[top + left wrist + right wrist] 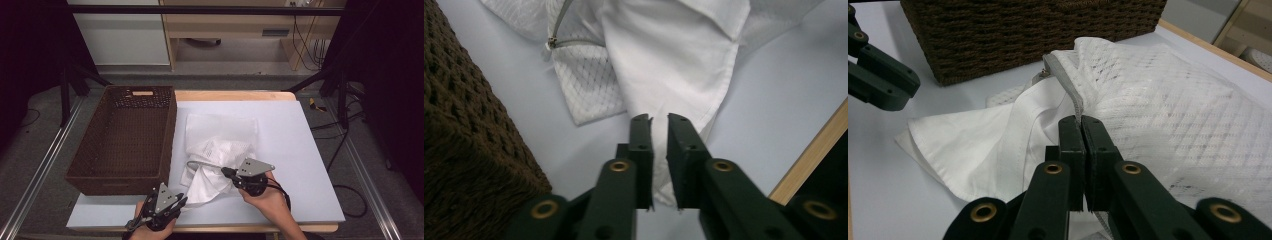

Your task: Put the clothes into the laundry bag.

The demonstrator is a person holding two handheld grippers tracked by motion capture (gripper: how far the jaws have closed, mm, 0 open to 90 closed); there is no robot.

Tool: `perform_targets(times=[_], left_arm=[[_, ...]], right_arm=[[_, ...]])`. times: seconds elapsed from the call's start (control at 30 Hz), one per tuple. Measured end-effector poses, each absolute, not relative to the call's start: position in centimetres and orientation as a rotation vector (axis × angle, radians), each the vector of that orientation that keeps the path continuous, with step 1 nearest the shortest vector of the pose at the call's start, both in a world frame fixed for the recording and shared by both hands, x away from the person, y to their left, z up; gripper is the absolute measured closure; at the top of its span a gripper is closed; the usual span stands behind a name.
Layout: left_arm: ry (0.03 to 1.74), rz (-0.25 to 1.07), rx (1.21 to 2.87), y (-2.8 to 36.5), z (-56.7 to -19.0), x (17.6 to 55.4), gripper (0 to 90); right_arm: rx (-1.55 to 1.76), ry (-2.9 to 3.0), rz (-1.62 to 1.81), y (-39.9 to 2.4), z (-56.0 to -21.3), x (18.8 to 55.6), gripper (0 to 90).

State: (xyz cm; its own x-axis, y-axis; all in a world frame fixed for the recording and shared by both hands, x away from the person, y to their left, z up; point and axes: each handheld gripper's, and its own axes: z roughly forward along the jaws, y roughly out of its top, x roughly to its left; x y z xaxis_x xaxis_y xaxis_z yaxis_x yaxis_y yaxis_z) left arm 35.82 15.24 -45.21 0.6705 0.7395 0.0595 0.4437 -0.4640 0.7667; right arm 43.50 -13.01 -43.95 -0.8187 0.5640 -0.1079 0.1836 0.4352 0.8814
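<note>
A white mesh bag [222, 131] with a grey zipper band [1065, 82] lies on the pale blue table mat. A plain white cloth [206, 189] spills out of its near end. My right gripper [225, 171] is shut on the zipper band at the bag's mouth, as the right gripper view [1080, 121] shows. My left gripper [183, 200] is at the cloth's near corner. In the left gripper view its jaws [659, 120] stand almost together with the white cloth [669, 60] pinched between them. The mesh bag [589, 85] lies just beyond.
A deep brown wicker basket [169, 131], with nothing in it, stands on the left of the mat, close beside the bag and the left gripper. The table's wooden front edge [814, 155] runs just behind the left gripper. Bare mat [300, 150] stretches to the right.
</note>
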Motion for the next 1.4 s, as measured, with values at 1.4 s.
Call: perform_targets(times=[1.4], left_arm=[[0.818,0.307,2.221,10.1,-47.5,40.8,90.0]], right_arm=[[0.634,2.340,1.332,-12.5,-44.2,43.7,88.6]])
